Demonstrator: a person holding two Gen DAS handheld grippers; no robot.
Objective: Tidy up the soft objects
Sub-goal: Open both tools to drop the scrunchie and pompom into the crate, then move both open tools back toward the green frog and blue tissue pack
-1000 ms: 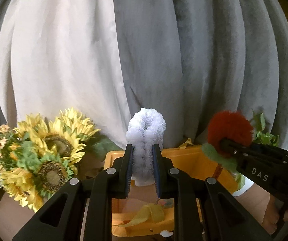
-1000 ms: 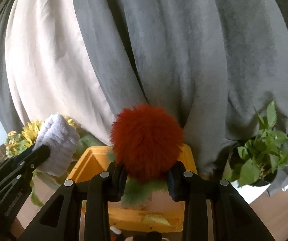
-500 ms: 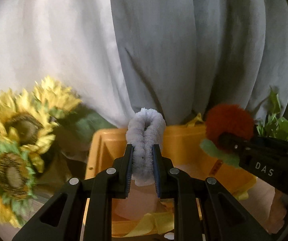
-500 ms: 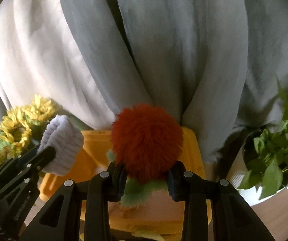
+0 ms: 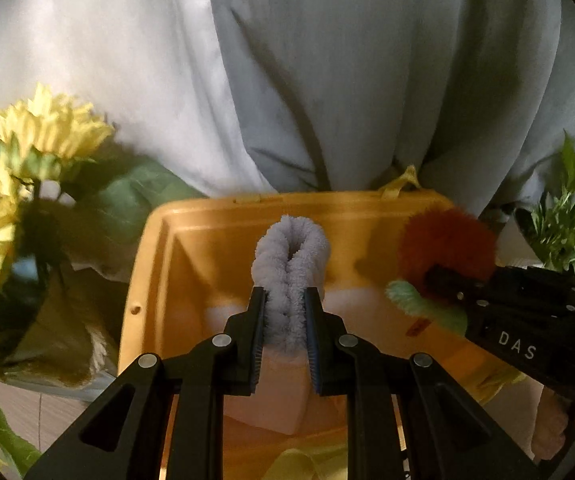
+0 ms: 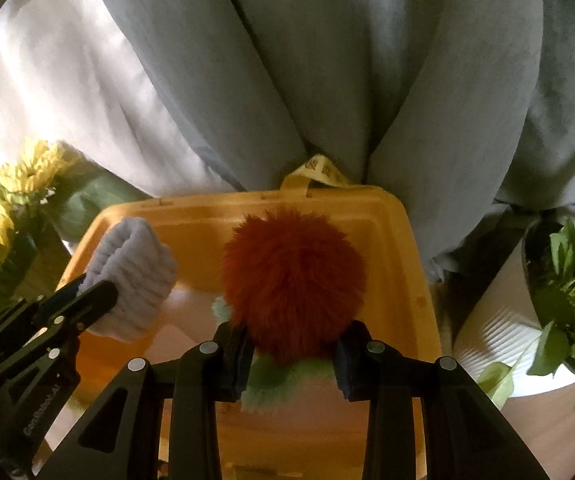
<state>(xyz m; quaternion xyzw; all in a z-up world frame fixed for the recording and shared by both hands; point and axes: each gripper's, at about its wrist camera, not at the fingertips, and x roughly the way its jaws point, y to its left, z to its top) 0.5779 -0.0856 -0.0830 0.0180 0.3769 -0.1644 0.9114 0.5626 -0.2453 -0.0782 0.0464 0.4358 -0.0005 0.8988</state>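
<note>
Over the yellow bin (image 5: 155, 280), your left gripper (image 5: 285, 320) pinches a folded lavender fleece band (image 5: 289, 264) near its left wall; your right gripper (image 6: 293, 356) clamps a red pompom (image 6: 293, 276) mid-bin. Sunflowers (image 5: 43, 132) crowd the bin's left rim, a potted plant (image 6: 567, 292) its right.
</note>
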